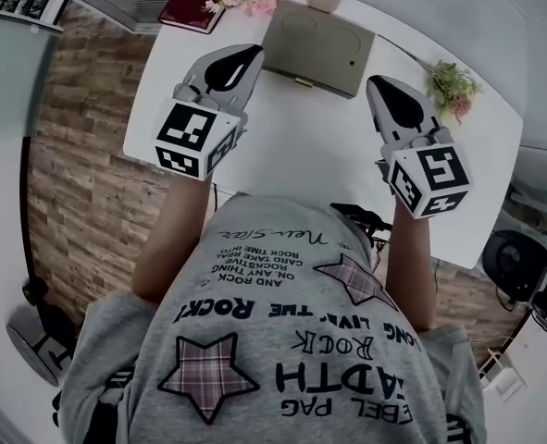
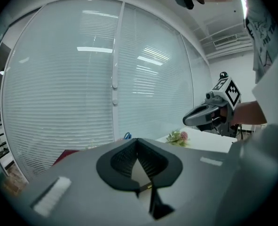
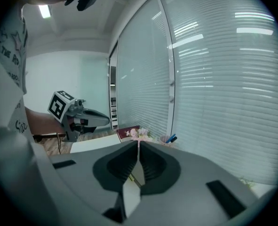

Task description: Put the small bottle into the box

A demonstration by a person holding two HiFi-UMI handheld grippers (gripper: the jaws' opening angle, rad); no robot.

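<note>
Olive box (image 1: 315, 46) is seen closed at 12 o'clock on the table (image 1: 292, 160). No small bottle is visible, so it is judged already inside. Left gripper (image 1: 242, 61) and right gripper (image 1: 387, 89) are raised, jaws together, empty.

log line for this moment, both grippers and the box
left gripper: jaws shut, empty | right gripper: jaws shut, empty | box: closed, on table | small bottle: not in view
</note>
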